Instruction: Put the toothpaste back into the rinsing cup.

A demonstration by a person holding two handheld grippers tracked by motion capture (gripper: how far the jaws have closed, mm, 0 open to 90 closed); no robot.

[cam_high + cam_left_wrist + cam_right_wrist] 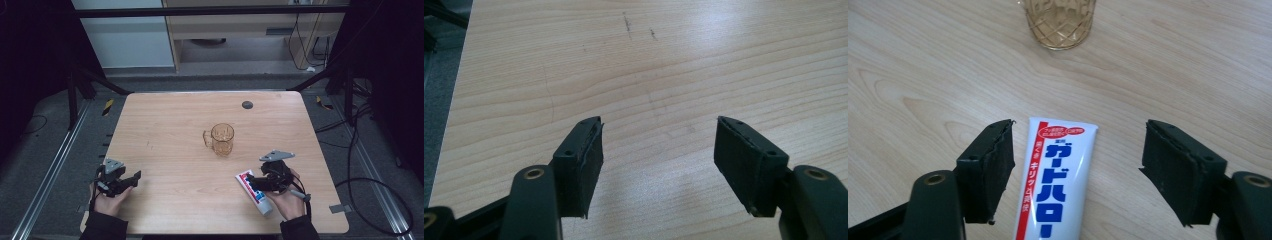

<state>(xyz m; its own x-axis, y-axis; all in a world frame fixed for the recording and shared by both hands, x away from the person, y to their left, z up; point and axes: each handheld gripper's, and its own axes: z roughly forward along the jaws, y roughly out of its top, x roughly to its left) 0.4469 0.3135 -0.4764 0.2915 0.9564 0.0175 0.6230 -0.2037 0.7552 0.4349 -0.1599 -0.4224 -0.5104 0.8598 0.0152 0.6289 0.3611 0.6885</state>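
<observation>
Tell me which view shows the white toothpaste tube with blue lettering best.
The right gripper view: the white toothpaste tube with blue lettering lies close up, lettering sharp, between open jaws. The high view shows it small, partly covered by the right hand-held gripper. The left gripper view faces bare tabletop.

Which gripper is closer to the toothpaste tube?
Right. The right gripper is open just above the toothpaste tube; the left gripper is far across the table.

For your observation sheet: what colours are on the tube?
The tube is white with blue lettering and a red side stripe, clearest in the right gripper view.
</observation>
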